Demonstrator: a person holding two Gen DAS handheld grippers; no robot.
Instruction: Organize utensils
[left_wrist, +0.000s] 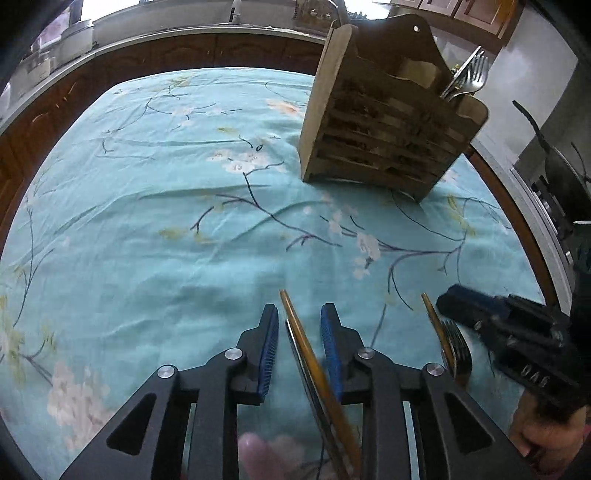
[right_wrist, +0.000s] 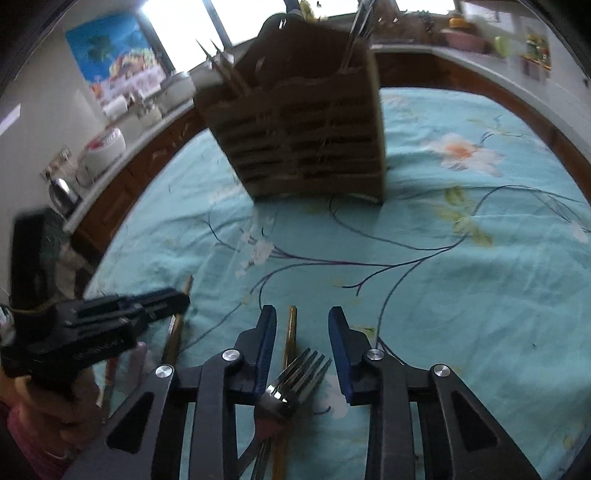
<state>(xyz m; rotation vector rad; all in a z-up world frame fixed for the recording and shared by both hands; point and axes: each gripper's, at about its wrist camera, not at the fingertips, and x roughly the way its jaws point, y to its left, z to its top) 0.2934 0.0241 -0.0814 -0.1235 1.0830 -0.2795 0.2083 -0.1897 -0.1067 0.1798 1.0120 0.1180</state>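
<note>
The step in hand is the pick-up: both grippers are low over the worktop (left_wrist: 155, 192), which is covered with a turquoise flowered cloth, each set over loose cutlery at the near edge. The left gripper (left_wrist: 300, 332) has its jaws at a narrow gap, with a golden-brown stick and a dark blade-like utensil (left_wrist: 314, 373) lying between them; the pair sits against the right-hand pad while a gap shows on the other side, so no grip is yet confirmed. The right gripper (right_wrist: 302, 334) likewise has its jaws part-closed and clear of contact, with a steel fork (right_wrist: 295, 376), tines upward in the frame, and a golden stick (right_wrist: 291, 332) lying between them on the cloth. The wooden slatted caddy (left_wrist: 384, 122) stands upright well beyond both grippers, already holding forks (left_wrist: 471, 74) in one compartment and, in the right wrist view, pointed sticks (right_wrist: 225, 66) in another. In judgement, sorting is partly done and these items remain. The next move calls for each pair of jaws to close fully on a single item, lift it clear of its neighbour, and carry it to the matching compartment. The risk is that two pieces are taken together, since fork and stick lie touching or nearly so.
</note>
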